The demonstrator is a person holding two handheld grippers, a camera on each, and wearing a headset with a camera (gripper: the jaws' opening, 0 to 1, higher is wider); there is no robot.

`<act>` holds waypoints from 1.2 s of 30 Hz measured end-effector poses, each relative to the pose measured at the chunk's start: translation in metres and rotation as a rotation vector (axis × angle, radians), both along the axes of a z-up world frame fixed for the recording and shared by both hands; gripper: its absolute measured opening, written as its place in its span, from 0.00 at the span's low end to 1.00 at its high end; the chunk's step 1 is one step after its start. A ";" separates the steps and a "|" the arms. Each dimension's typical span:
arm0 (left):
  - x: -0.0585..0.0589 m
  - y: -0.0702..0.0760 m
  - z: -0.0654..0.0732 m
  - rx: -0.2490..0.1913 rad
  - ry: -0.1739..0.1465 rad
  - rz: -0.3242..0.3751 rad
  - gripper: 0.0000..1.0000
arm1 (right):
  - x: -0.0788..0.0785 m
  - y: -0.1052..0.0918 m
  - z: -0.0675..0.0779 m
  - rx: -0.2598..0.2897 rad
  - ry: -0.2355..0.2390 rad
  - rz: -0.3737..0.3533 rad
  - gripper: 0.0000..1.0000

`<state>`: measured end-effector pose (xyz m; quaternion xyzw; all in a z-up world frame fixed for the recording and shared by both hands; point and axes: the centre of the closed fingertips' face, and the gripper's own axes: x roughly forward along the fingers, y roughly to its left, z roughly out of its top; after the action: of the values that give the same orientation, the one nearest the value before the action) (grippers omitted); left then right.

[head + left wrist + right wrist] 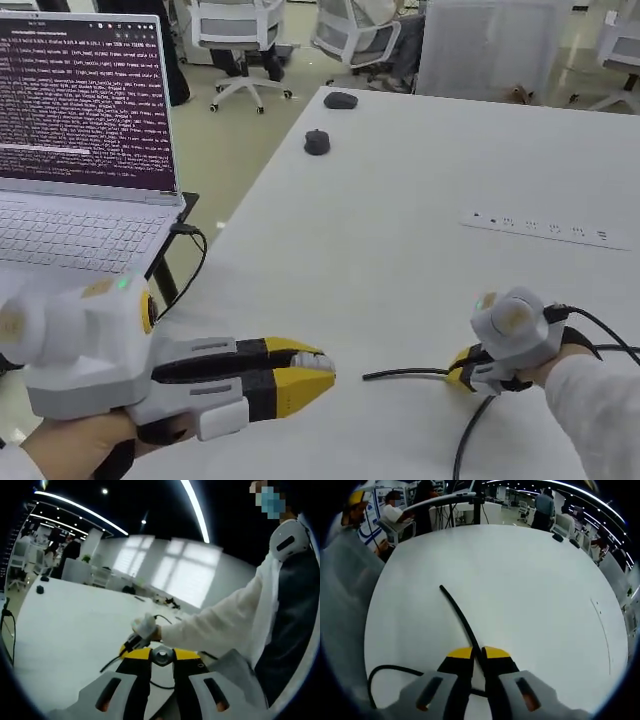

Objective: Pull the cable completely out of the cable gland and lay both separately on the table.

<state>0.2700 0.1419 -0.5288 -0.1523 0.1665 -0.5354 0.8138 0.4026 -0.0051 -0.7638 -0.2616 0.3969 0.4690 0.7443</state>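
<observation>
Nearby, laptop (85, 140) beside table (420, 200), mouse (341, 100) far off, right gripper (455, 376) clamping cable (400, 374).

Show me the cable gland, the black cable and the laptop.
cable gland (162, 655): left gripper view, round grey face between the yellow jaw tips.
black cable (460, 615): right gripper view, bare stretch ahead of the jaws.
laptop (70, 230): head view, keyboard deck.
</observation>
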 end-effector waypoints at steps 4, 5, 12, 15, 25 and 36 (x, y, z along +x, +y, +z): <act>0.000 -0.003 -0.004 0.007 0.008 -0.009 0.16 | -0.001 0.002 0.000 0.015 0.005 -0.011 0.07; 0.000 -0.003 -0.005 0.008 0.011 -0.009 0.16 | -0.001 0.002 0.000 0.014 0.002 -0.009 0.07; 0.006 -0.007 -0.012 0.041 0.016 -0.005 0.16 | 0.002 0.006 0.020 0.099 -0.034 -0.060 0.15; 0.009 -0.011 -0.018 0.070 0.014 -0.016 0.16 | 0.002 0.006 0.034 0.157 -0.051 -0.095 0.21; 0.040 -0.038 -0.050 0.179 0.004 -0.040 0.17 | -0.025 -0.012 0.099 0.387 -0.090 -0.226 0.34; 0.068 -0.079 -0.116 0.323 0.018 -0.095 0.17 | -0.079 -0.043 0.140 0.435 -0.137 -0.322 0.43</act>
<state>0.3382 0.0627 -0.6443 -0.0163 0.2646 -0.5382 0.8000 0.3237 -0.0480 -0.6234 -0.0601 0.2721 0.4002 0.8730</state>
